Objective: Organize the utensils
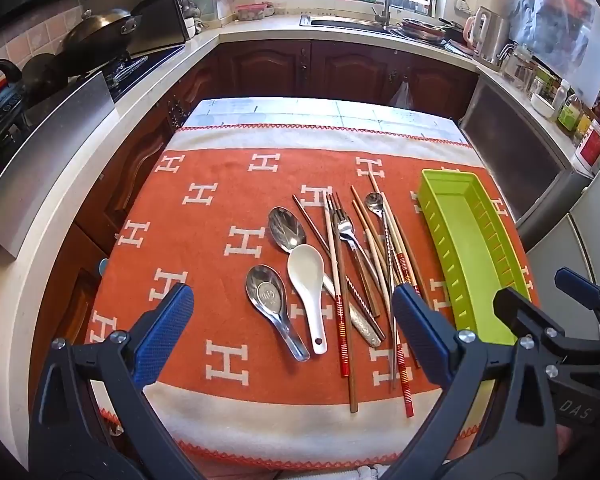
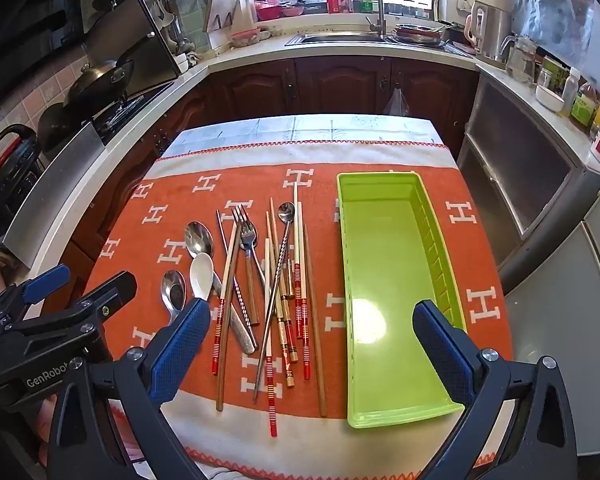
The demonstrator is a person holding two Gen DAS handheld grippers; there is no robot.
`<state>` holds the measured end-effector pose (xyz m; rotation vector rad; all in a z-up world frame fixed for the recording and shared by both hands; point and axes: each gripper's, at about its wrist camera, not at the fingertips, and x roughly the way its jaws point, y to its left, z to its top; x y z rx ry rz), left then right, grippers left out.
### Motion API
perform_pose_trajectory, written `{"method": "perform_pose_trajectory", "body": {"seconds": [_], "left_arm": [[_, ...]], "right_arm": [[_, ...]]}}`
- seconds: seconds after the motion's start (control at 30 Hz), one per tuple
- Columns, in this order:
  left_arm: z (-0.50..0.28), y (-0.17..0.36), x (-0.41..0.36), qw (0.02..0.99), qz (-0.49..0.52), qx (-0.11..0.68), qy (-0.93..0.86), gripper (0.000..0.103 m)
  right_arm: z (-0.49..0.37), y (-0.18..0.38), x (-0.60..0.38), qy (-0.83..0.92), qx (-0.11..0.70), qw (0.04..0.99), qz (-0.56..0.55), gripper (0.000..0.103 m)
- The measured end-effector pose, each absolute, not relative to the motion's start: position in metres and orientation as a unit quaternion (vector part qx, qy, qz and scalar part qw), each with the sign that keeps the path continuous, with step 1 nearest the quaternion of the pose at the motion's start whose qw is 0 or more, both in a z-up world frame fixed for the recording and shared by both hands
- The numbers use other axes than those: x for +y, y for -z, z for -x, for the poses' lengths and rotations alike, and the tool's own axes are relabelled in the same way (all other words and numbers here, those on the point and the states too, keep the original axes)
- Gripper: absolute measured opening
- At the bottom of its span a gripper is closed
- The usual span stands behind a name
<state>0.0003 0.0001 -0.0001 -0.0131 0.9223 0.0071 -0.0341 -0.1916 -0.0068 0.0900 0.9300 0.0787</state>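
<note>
Utensils still loose, tray empty.
Both grippers, left and right, are held wide open and empty; the chopsticks lie crossed between the right fingers, so several could be pinched together.

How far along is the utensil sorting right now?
Nothing looks done: the green tray is empty. Nothing is in hand: the left gripper and right gripper are open above the cloth. Left: the spoons, forks and chopsticks, all still piled beside the tray.
</note>
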Motion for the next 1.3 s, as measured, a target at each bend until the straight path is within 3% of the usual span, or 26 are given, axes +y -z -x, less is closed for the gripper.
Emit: {"method": "perform_pose_trajectory", "body": {"seconds": [1.3], "left_arm": [[0.0007,0.0089,0.0031,0.897,0.001,0.442,-0.006,0.099]], "right_arm": [[0.0398,0.0117,-0.1825,-0.041,0.453,0.889,-0.045,0.103]]}}
